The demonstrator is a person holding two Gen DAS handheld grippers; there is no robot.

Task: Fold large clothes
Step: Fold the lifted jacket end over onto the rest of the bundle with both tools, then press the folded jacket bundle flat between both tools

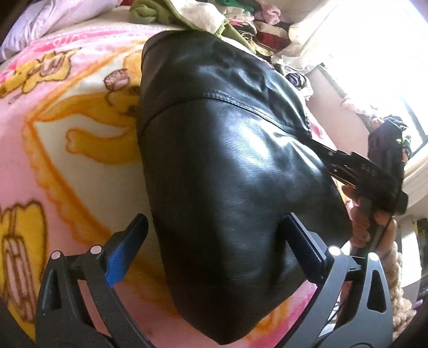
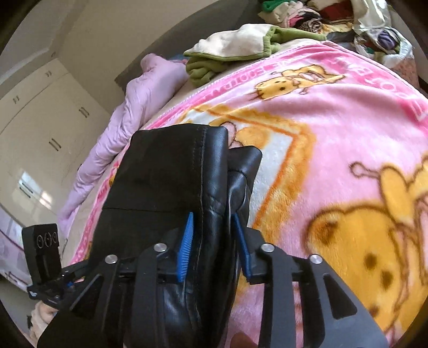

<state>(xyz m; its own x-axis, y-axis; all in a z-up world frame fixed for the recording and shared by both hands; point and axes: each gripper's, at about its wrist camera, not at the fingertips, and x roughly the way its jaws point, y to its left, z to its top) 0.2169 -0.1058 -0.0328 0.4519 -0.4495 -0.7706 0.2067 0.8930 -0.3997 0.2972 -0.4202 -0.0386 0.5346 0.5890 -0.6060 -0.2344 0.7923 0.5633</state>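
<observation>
i'm working over a bed spread with a pink cartoon blanket [image 2: 334, 112], a lilac quilt [image 2: 139, 107] bunched along its far side and a heap of unfolded clothes [image 1: 240, 24] piled at the head end. the black leather garment [image 1: 227, 160] lies on the blanket, already doubled into a thick, glossy bundle with a stitched seam across it. i judge it heavy and fairly stiff for clothing, smooth enough to slide on itself, so it should hold a crease poorly and want to spring open; the stitched edges and the folded thickness look like the safest places to take hold. my left gripper [image 1: 214, 241] has its jaws spread wide on either side of the bundle's near end, pads not touching it. my right gripper [image 2: 214, 241] has its blue pads [image 2: 186, 246] closed in around a folded edge of the leather, which sits squeezed between them.
</observation>
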